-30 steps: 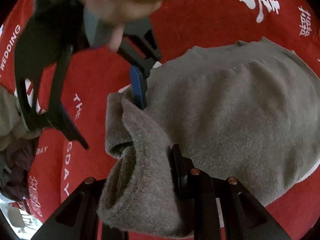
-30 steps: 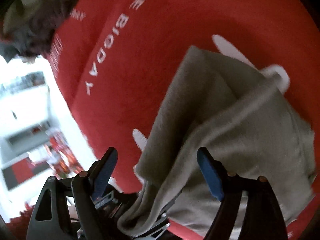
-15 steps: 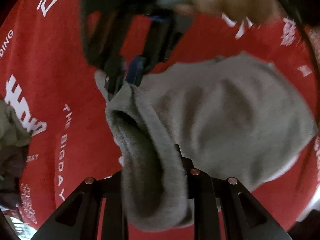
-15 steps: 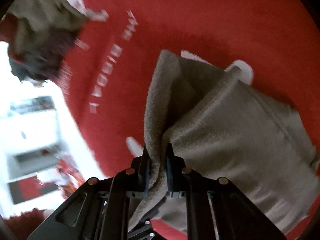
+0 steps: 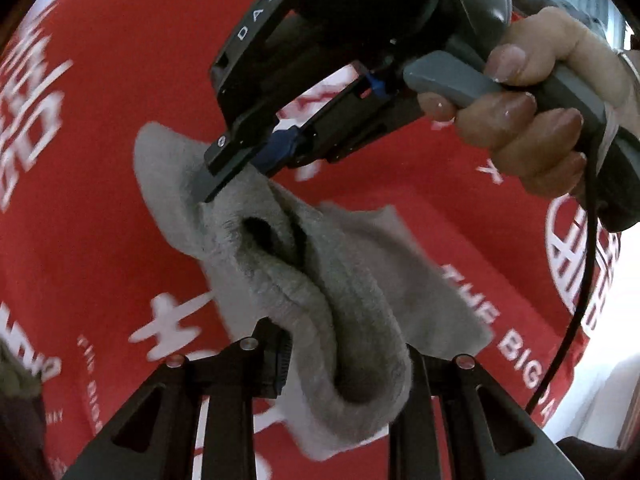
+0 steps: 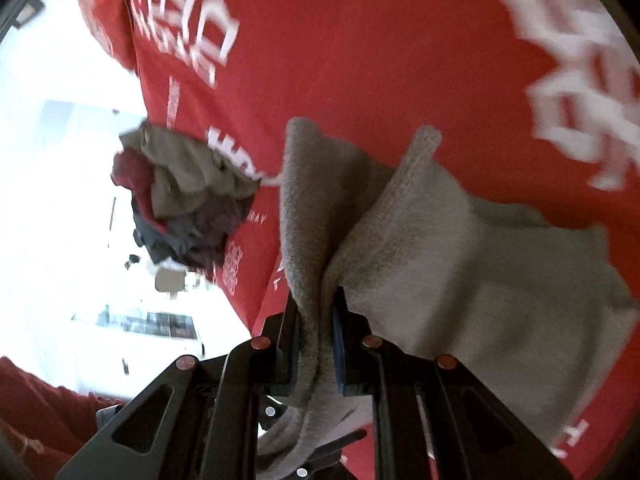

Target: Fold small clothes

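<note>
A small grey fleece garment (image 5: 348, 280) hangs in the air above the red cloth, held by both grippers. My left gripper (image 5: 344, 356) is shut on its near edge, the fabric bunched between the jaws. My right gripper (image 6: 316, 320) is shut on another edge of the grey garment (image 6: 460, 248); in the left wrist view the right gripper (image 5: 244, 164) pinches the garment's far corner, with the person's hand on its handle. The garment sags in folds between the two grips.
A red tablecloth (image 5: 100, 220) with white lettering covers the table. A pile of other small clothes (image 6: 180, 196), olive, maroon and dark, lies near the table's edge in the right wrist view. Beyond that edge is bright floor.
The right gripper, open a second ago, has shut on the garment's edge. Both grippers have lifted the garment off the red cloth, and the views have swung round.
</note>
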### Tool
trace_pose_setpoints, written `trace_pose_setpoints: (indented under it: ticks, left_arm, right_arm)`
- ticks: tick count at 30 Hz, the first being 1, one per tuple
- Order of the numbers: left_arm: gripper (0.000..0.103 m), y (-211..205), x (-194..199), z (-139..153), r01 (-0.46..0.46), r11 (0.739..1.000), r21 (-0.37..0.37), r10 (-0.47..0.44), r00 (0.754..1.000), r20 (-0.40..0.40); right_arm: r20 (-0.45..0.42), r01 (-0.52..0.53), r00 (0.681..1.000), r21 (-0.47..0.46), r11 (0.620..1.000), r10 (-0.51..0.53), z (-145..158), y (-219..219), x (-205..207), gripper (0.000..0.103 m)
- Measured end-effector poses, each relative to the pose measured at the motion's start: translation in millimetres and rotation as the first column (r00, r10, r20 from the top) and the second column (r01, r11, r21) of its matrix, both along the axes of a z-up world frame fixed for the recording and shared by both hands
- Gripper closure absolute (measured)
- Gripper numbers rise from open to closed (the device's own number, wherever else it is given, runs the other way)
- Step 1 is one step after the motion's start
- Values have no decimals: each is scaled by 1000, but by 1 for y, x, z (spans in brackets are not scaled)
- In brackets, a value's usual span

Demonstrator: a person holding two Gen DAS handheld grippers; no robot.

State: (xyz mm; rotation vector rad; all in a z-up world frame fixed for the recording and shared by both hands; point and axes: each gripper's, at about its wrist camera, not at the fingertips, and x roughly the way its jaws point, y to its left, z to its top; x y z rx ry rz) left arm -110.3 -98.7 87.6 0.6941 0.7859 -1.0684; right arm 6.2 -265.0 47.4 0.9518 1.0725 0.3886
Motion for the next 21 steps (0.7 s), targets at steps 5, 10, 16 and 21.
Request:
trace_pose_setpoints:
  ticks: [5, 10, 16, 21]
  left_arm:
    - [79, -53, -40, -50, 90, 993, 71, -86, 994, -61]
    - [79, -72, -66, -93, 139, 978, 154, -128, 989, -79]
    - [27, -62, -63, -90, 112, 974, 195, -94, 991, -96]
    - [26, -23, -45, -57, 98, 979, 178, -67, 983, -172]
  right_arm:
    - [-79, 144, 986, -68, 987, -150, -40, -67, -76, 88]
    - [-242, 241, 935, -97, 966, -258, -123, -109, -128, 88]
    - [-264, 289, 917, -83, 954, -300, -154, -112, -139, 78]
    - [-331, 312, 875, -176, 934, -355, -137, -116, -161, 47]
